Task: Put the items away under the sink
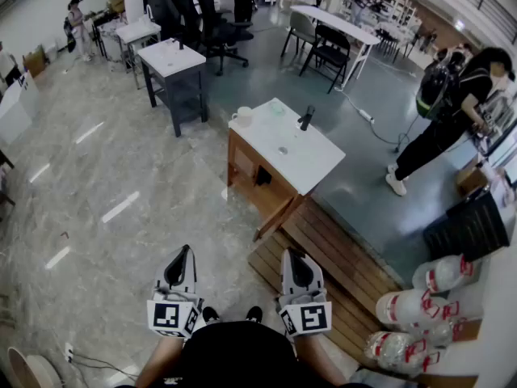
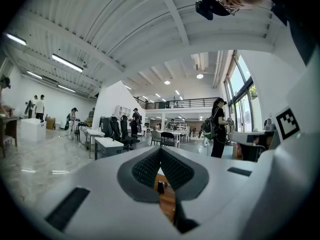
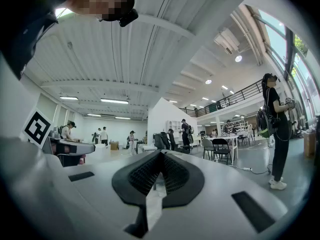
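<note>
Sink cabinet [image 1: 300, 158], white-topped with a wooden front, stands at the centre of the head view, on the upper-left end of a slatted wooden platform [image 1: 331, 253]. On its far end sit the likely items: a white cup [image 1: 242, 117] at the left corner and a pale green thing [image 1: 278, 108] just beside it, with the dark faucet [image 1: 305, 118] to their right. A dark handle [image 1: 262, 176] shows on the wooden front facing lower left; I cannot tell whether that door is ajar.

Both tools are well short of the cabinet, at the bottom of the frame. The left gripper [image 1: 184, 251] and right gripper [image 1: 292, 255] each have their jaws together on nothing, as each gripper view confirms.

The step in hand looks like the approach. It would go best from the lower left, over the bare marble floor, so the door can swing freely. One pair of jaws must part before reaching the handle, and the other can then take the cup by its wall.

Room is widest at the left. At the lower right, water bottles [image 1: 420, 305] and a black crate [image 1: 468, 231] crowd the platform's end. A person [image 1: 452, 111] stands at the upper right, and a dark table [image 1: 174, 63] lies beyond the cabinet.
</note>
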Demonstrator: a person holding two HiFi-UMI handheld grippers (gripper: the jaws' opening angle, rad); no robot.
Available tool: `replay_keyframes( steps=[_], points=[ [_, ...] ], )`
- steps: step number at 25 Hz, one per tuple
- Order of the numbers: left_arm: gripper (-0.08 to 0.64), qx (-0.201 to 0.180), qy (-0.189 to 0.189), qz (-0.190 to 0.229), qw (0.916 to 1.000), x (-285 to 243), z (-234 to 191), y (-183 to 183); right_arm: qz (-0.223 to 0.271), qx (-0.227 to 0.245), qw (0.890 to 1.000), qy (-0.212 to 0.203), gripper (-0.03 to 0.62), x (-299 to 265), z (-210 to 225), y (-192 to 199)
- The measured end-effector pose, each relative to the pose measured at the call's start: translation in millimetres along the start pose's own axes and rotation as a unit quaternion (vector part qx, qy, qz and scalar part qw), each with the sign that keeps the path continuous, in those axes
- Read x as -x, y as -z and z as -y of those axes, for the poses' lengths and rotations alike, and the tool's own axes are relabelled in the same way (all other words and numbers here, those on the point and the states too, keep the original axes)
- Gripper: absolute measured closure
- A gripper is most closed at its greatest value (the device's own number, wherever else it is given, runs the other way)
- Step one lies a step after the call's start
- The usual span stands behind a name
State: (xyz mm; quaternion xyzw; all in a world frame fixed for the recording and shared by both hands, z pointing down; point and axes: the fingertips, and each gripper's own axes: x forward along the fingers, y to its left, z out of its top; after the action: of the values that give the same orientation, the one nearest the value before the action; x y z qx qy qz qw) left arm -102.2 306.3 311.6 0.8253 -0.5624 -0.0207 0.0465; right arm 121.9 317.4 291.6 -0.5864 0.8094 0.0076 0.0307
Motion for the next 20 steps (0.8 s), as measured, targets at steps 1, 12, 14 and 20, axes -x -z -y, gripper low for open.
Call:
replay_keyframes(
  steps=[1, 12, 14, 20],
  points=[
    [0.552, 0.001, -0.002, -0.002, 1.0000, 0.1, 1.7, -3.0, 0.000, 0.000, 1.000, 0.000, 0.583, 0.9, 0.2, -0.1],
    [0.552, 0.001, 0.000, -0.007, 1.0000, 3.5, 5.0, -3.0, -0.008, -0.005, 1.000, 0.003, 0.583, 4.7, 0.9, 2.5],
    [0.552, 0.000, 0.001, -0.005, 1.0000, 3.2, 4.6, -1.9, -0.009, -0.004, 1.000, 0.003, 0.583, 3.8, 0.6, 3.9],
    [0.552, -0.004, -0.001, -0.008, 1.0000, 5.7, 5.8, -2.3, 0.003, -0.020, 1.000, -0.016, 0.539, 5.7, -4.6, -1.0]
  ],
)
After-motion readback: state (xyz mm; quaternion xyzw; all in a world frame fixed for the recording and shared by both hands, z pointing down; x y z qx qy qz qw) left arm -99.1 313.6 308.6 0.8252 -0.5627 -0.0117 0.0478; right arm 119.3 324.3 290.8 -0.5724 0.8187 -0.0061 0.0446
